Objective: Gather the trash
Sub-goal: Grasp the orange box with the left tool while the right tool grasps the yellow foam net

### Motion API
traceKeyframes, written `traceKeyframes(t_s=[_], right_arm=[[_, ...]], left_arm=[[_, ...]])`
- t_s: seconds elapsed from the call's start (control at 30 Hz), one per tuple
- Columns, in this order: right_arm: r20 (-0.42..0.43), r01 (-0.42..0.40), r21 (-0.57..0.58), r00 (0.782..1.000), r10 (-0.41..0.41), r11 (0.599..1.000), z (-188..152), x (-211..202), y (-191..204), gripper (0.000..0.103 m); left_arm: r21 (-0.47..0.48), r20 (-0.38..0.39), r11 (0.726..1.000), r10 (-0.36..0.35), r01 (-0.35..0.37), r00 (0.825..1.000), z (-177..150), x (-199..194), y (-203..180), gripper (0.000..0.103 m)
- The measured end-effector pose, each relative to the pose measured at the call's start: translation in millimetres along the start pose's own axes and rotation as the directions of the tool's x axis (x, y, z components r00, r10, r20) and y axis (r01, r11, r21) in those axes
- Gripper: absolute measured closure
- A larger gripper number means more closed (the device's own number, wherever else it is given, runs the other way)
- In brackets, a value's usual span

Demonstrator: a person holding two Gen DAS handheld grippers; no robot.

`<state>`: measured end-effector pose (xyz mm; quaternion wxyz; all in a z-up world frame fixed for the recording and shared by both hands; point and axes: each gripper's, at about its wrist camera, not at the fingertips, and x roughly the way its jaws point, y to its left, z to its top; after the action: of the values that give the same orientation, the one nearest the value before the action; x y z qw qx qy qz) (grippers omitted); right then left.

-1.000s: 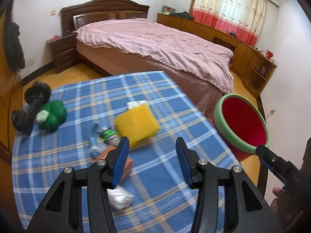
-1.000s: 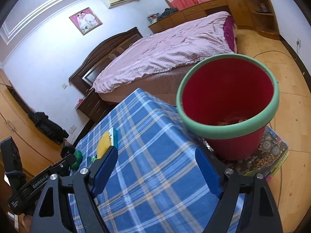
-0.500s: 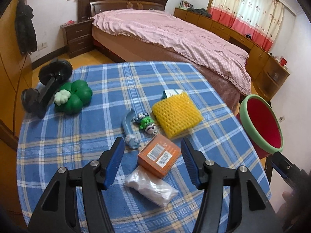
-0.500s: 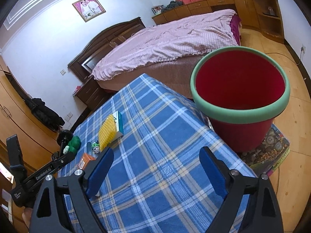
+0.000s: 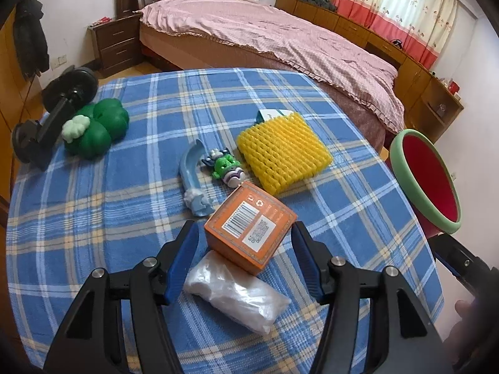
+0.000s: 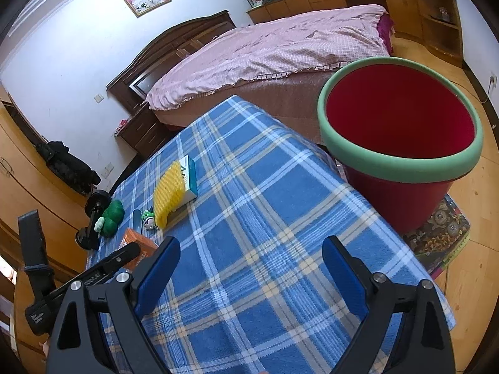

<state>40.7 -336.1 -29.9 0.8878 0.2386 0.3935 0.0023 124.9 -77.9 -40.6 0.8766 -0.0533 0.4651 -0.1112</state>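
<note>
Trash: an orange box (image 5: 251, 239) and a crumpled clear plastic bag (image 5: 237, 297) lie close together on the blue checked cloth (image 5: 103, 215), at the near end of the table.
Bin: a red bucket (image 6: 400, 131) with a green rim stands past the table's edge, on a stack of patterned mats (image 6: 436, 237).
Left gripper (image 5: 246, 243): its jaws have just been opening and now stand spread on both sides of the orange box. The blue pads do not press on the box.
Right gripper (image 6: 251, 268): its jaws have just been opening too. They are spread very wide over bare cloth, with nothing between them.
Not trash, I think: a little green toy (image 5: 225, 168), a blue toy sword (image 5: 194, 180), a yellow bumpy pad (image 5: 282, 154), a green clover toy (image 5: 96, 127) and a black dumbbell (image 5: 53, 115).
What could go wrong: the box sits turned at an angle, so the pads may catch its corners and it may twist or slip out.
Another worry: the bag touches the box, so it may get dragged or pushed along.
Another worry: the toys lie just past the box and may get bumped.
</note>
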Motion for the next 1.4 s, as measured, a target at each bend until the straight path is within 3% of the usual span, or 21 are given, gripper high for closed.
traceKeyframes(t_s=[0.13,0.4,0.73,0.87,1.17,1.37,1.4], right_arm=[[-0.01,0.004,-0.015,1.0,-0.004,1.0,2,4,3,0.009],[-0.047,-0.015,-0.064,0.999,0.012,0.998,7,22,25,0.009],[-0.05,-0.027,-0.158,0.999,0.019,0.987,16,44,75,0.009],[-0.031,-0.025,-0.184,0.999,0.019,0.983,25,59,91,0.012],[-0.068,-0.032,-0.239,0.998,0.016,0.97,38,109,108,0.041],[-0.099,-0.057,-0.285,0.995,0.03,0.957,33,129,118,0.074],[-0.096,-0.06,-0.296,0.995,0.033,0.953,32,128,120,0.084]], left_arm=[[0.007,0.02,1.0,-0.004,0.004,1.0,-1,2,0,0.047],[-0.009,0.105,1.0,-0.006,0.007,0.994,8,-20,11,0.047],[-0.127,0.218,0.99,0.083,-0.056,0.972,29,-47,63,0.047],[-0.187,0.227,0.98,0.112,-0.069,0.967,30,-45,86,0.047],[-0.247,0.208,0.967,0.118,-0.065,0.971,24,-33,114,0.047],[-0.256,0.197,0.964,0.118,-0.065,0.973,21,-32,118,0.047],[-0.257,0.196,0.964,0.117,-0.064,0.974,21,-32,118,0.047]])
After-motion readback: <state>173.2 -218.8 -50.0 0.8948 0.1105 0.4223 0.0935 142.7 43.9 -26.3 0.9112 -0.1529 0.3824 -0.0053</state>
